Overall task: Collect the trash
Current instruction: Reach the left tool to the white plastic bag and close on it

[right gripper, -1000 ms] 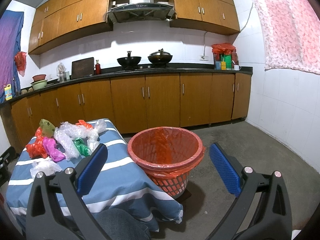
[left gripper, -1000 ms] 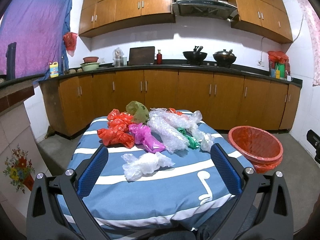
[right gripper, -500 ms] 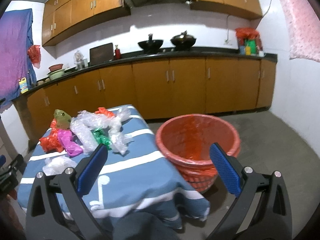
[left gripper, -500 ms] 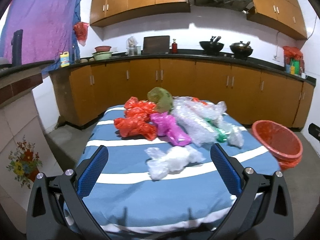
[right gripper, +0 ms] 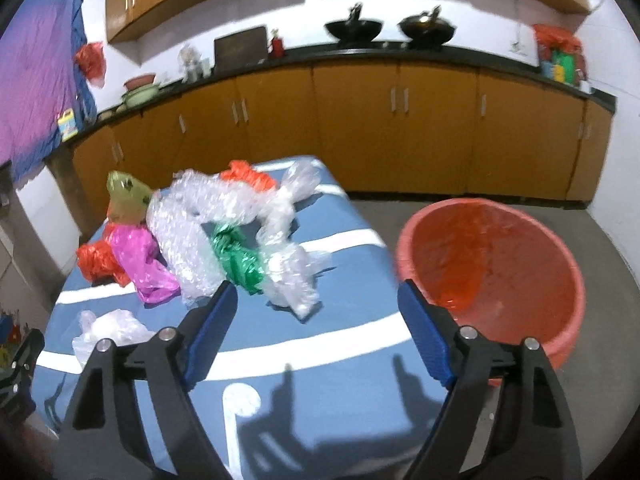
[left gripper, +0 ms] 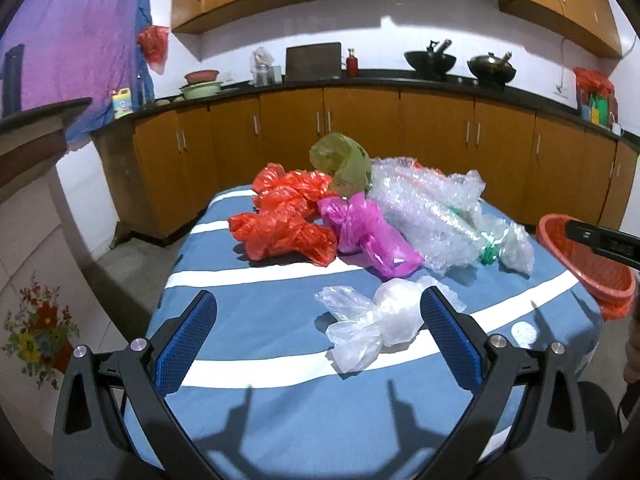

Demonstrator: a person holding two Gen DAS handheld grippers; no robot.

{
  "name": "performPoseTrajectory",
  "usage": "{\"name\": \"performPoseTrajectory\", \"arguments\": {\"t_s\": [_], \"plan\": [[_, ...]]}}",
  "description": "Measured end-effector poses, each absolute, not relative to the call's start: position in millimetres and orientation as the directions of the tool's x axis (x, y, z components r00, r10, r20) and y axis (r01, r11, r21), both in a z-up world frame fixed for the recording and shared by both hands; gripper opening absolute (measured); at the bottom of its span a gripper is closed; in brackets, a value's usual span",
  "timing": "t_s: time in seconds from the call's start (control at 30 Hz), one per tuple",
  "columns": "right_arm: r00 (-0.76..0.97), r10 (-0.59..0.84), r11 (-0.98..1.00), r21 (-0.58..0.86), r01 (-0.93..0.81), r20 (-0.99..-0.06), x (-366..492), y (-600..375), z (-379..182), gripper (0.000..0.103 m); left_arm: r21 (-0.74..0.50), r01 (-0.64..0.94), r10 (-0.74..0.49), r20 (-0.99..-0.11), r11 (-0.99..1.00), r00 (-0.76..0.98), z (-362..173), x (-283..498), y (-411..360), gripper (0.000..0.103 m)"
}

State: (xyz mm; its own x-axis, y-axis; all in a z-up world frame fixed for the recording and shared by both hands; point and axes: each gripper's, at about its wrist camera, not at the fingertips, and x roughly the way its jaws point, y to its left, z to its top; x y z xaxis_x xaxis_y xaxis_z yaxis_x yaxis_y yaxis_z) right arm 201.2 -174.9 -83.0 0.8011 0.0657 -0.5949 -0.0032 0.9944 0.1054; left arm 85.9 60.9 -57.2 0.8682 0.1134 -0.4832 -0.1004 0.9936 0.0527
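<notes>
Crumpled plastic trash lies on a blue table with white stripes [left gripper: 280, 420]: red bags [left gripper: 282, 232], a magenta bag [left gripper: 366, 236], an olive bag [left gripper: 340, 164], bubble wrap [left gripper: 424, 208] and a green bag [right gripper: 238, 258]. A clear bag [left gripper: 376, 326] lies nearest, just inside the right finger of my open left gripper [left gripper: 318, 316]. My right gripper [right gripper: 318, 306] hovers over the table's right side, its jaws closing with nothing between them; a clear bag [right gripper: 294, 276] lies just ahead. A red basket [right gripper: 492, 268] stands on the floor to the right of the table.
Wooden kitchen cabinets under a dark counter [left gripper: 360, 120] run behind the table, with woks, bowls and bottles on top. A tiled wall with a flower decal [left gripper: 36, 328] stands on the left. Grey floor [right gripper: 420, 208] lies between table and cabinets.
Both grippers have moved in over the table and tipped downward. The right one swung left from the basket toward the trash pile and its jaws narrowed. The clear bag now sits by the left gripper's right finger.
</notes>
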Motion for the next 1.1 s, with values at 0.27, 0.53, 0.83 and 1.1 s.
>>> {"name": "performPoseTrajectory", "arguments": {"t_s": [0.27, 0.53, 0.83, 1.1], "plan": [[0.742, 0.09, 0.992, 0.123, -0.01, -0.664, 247.4, -163.1, -109.8, 0.074, 0.042, -0.079, 0.09, -0.518, 0.996, 0.85, -67.2, 104.6, 68.3, 0.101], [0.719, 0.052, 0.997, 0.072, -0.003, -0.693, 276.4, -154.3, -122.9, 0.062, 0.028, -0.053, 0.06, -0.537, 0.998, 0.842, -69.3, 117.7, 67.3, 0.101], [0.704, 0.109, 0.99, 0.137, -0.016, -0.702, 270.4, -169.1, -126.2, 0.02, 0.07, 0.03, 0.014, -0.558, 0.997, 0.83, -77.4, 128.7, 44.5, 0.1], [0.744, 0.124, 0.983, 0.182, -0.003, -0.657, 245.9, -187.7, -106.2, 0.019, 0.087, 0.139, -0.053, -0.632, 0.986, 0.773, -95.6, 144.8, 36.4, 0.086]]}}
